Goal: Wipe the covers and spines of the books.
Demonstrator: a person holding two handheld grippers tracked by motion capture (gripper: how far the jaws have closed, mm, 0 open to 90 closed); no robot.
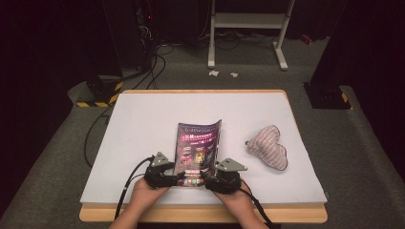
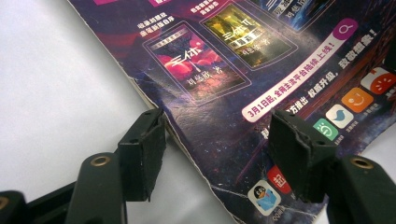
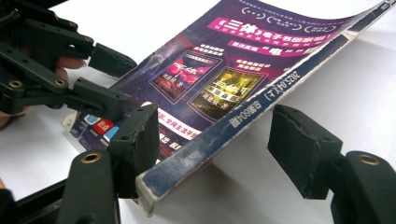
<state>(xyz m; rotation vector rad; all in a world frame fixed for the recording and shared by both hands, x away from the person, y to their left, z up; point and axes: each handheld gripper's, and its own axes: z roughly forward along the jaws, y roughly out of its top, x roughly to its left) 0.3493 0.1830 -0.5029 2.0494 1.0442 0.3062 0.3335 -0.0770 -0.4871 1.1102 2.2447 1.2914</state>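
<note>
The left gripper (image 1: 177,180) is being held at the near left corner of a glossy purple-and-black magazine (image 1: 198,143) with printed book covers. Its jaws are standing apart, one off the magazine's left edge on the table, the other over the cover, and nothing is being pinched. The right gripper (image 1: 204,180) is being held at the magazine's near right corner. Its jaws are likewise parted: the blue spine edge is being straddled and touched by the left pad, while the right pad is standing clear. The magazine is lying at the middle of the white-topped table (image 1: 143,124), its right side being lifted off the surface. A striped grey-and-white fabric pouch (image 1: 268,145) is lying well apart to the right.
</note>
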